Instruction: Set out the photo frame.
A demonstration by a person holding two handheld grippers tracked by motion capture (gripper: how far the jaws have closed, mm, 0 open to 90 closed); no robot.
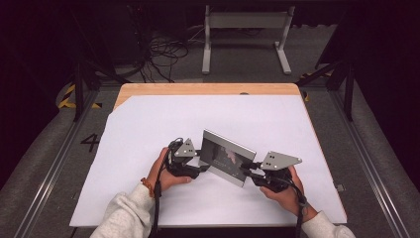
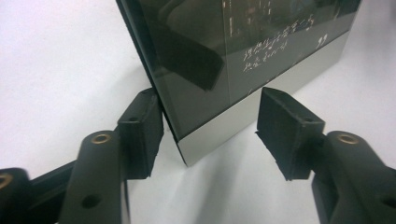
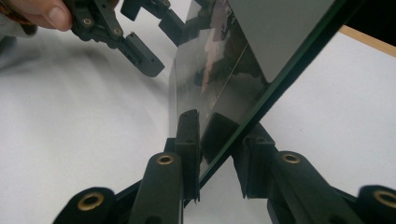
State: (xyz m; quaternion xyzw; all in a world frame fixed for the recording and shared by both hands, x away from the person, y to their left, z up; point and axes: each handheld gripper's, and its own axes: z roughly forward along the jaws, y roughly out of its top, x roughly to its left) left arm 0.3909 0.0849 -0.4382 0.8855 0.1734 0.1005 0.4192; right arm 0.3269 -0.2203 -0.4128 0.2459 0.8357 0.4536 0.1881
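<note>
High view: flat rectangular grey-framed glass panel (image 1: 225, 157) tilted on edge on white surface (image 1: 148, 124), between hands. Right gripper (image 3: 219, 135) clamped on its edge. Left gripper (image 2: 210, 133) half open astride panel corner, one pad touching, other apart.

Top of the framed panel (image 2: 243, 60) past the picture's edge, its white lettering too small to read

Your left gripper (image 1: 196, 161) points right, its jaws standing apart: one pad (image 2: 140, 133) touches, the other pad (image 2: 285, 133) is clear. Your right gripper (image 1: 249, 168) points left with its jaws clamped. Both forearms enter from below, each hand wrapped around its gripper body.
</note>
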